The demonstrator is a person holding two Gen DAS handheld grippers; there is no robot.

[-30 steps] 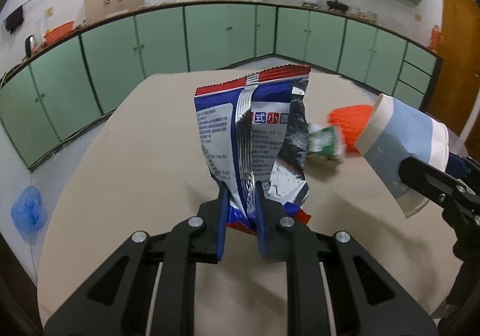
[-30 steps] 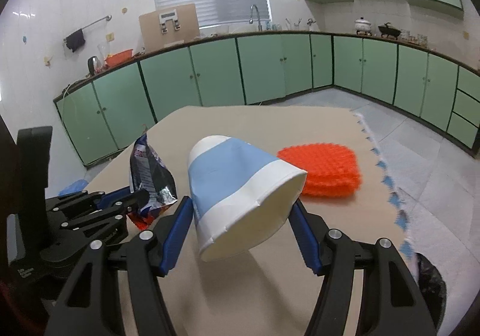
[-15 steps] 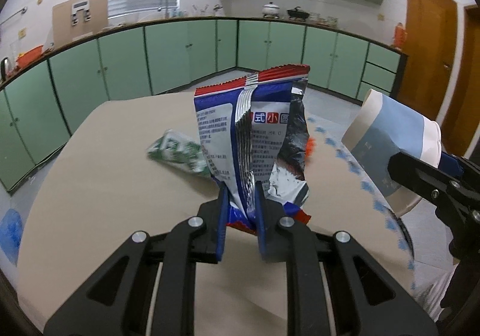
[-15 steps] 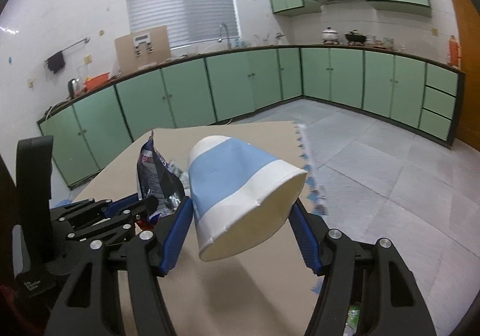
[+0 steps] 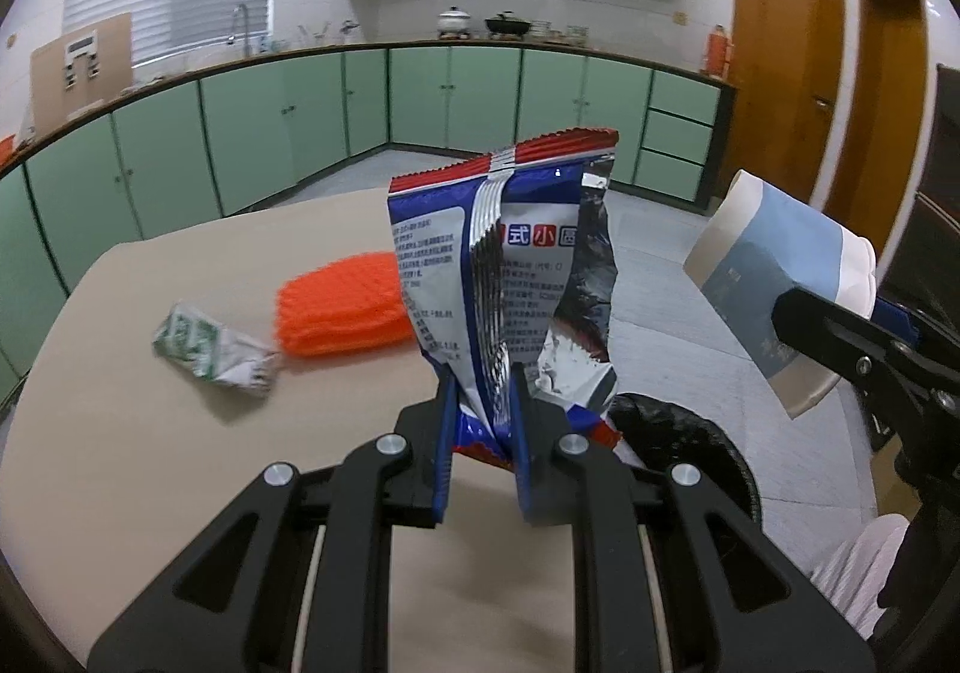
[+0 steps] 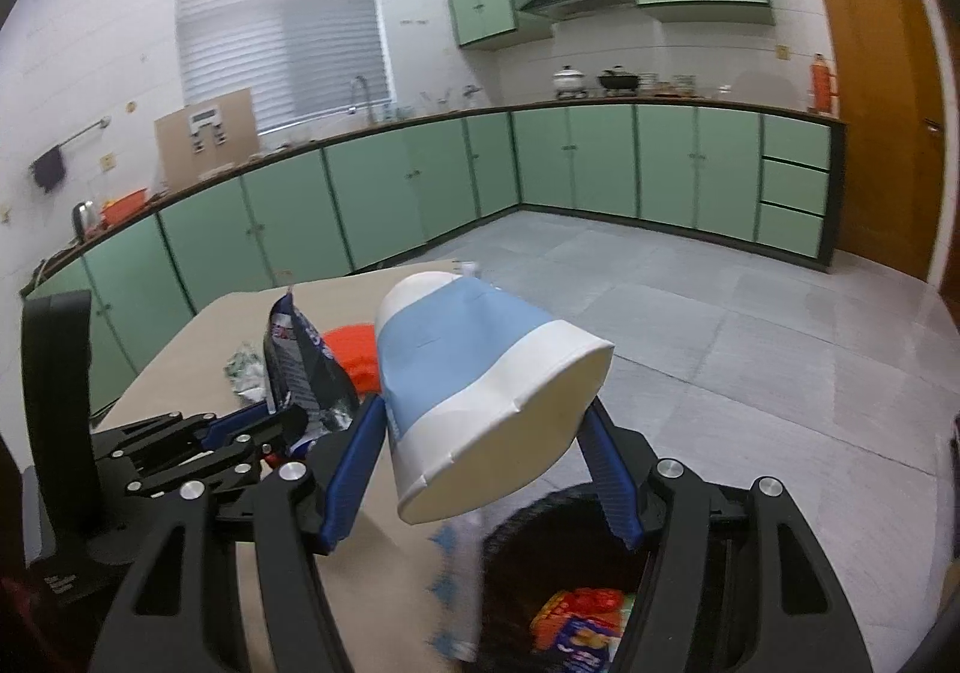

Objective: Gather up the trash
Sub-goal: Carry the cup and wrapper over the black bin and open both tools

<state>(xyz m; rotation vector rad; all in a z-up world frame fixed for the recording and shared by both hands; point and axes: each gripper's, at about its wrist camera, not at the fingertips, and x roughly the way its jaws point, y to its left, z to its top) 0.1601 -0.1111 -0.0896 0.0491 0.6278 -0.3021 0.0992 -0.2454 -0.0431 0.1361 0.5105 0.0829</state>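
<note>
My left gripper is shut on a blue, red and silver snack bag and holds it upright above the table's right edge. My right gripper is shut on a blue and white paper cup, tilted, above a black trash bin. The bin holds colourful wrappers. The cup shows at the right of the left wrist view. The bag and left gripper show at the left of the right wrist view.
A crumpled green and white wrapper and an orange textured mat lie on the beige table. Green cabinets line the walls. Grey tiled floor spreads to the right of the table.
Both grippers have swung to the right with their loads. The trash bin has come into view below them. The orange mat and green wrapper now lie to the left.
</note>
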